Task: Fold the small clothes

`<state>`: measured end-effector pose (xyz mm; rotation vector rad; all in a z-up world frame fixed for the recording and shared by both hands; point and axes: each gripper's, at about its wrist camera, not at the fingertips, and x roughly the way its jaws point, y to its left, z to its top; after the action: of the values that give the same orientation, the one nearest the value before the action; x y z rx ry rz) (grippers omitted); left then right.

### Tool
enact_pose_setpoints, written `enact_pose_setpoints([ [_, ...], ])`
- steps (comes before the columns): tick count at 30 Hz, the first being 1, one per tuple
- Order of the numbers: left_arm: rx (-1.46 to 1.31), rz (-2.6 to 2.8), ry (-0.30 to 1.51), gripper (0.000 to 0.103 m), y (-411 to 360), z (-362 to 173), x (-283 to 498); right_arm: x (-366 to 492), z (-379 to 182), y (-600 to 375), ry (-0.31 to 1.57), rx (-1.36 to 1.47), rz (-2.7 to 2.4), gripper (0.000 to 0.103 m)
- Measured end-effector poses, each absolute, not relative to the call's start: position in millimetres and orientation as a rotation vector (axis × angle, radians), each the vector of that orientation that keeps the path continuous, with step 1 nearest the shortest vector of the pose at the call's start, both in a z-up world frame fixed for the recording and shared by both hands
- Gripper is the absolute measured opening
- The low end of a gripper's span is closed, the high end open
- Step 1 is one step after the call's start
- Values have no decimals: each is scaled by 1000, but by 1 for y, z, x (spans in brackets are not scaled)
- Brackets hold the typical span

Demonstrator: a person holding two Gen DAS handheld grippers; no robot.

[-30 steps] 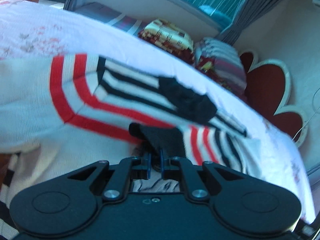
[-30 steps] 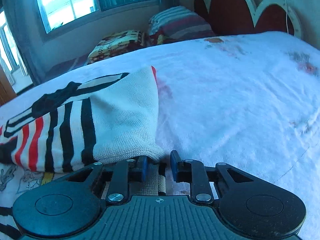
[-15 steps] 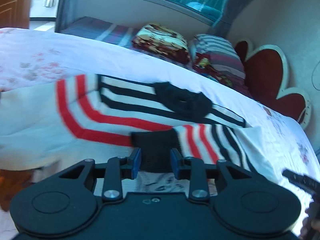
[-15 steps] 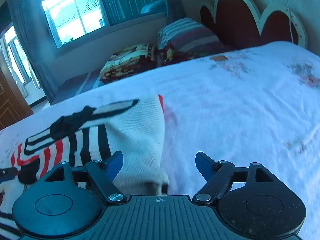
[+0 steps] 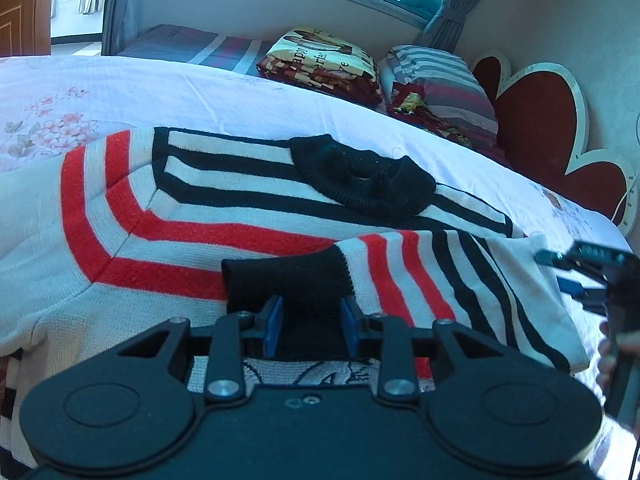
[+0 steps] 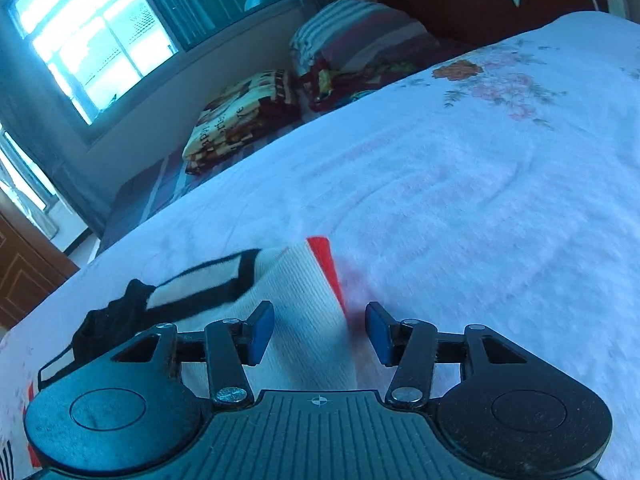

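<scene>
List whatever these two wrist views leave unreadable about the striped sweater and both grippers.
- Left wrist view: the sweater hem runs under the left gripper body, so its lower edge is hidden.
- Same view: the black cuff fills the gap between the open fingers; contact cannot be told.
- Same view: the right gripper is cut by the frame edge.
- Right wrist view: the sweater is motion-blurred and partly behind the right gripper, so fold neatness is unclear.

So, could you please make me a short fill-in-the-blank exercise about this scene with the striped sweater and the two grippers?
1. The striped sweater lies on the ____.
2. The black cuff sits between the pads of the ____ gripper.
3. The right gripper has its jaws ____.
4. The sweater's collar is ____ in colour.

Missing words: bed; left; open; black
</scene>
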<state>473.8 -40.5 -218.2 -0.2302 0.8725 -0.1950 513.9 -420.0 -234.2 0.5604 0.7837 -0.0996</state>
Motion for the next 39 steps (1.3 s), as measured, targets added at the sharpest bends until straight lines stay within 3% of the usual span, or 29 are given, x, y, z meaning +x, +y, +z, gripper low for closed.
enact_pose_setpoints([
  [2,-233,-196,873,30,-39,-219,474,520,-234,-416,794,526,-87,19],
  [4,-226,-193,874,29,-39,-219,474,523,-232,-409,798,471,-105,18],
  [5,-225,-193,875,29,-39,-219,474,522,-229,-406,789,434,-116,13],
  [11,-185,-178,864,29,-48,-218,473,521,-234,-399,790,259,-160,12],
  [18,-203,-205,826,33,-60,-201,480,511,-196,-363,701,215,-31,12],
  [22,-183,-211,880,33,-72,-217,496,514,-209,-331,746,147,15,12],
  [27,-228,-202,877,22,-56,-224,498,511,-244,-352,746,64,-89,12],
  [31,-245,-189,893,18,-49,-221,498,508,-234,-351,774,69,-108,12],
  [33,-207,-178,880,29,-56,-214,492,496,-221,-339,742,96,-36,12],
  [39,-171,-185,883,31,-66,-215,482,469,-221,-285,758,36,118,12],
])
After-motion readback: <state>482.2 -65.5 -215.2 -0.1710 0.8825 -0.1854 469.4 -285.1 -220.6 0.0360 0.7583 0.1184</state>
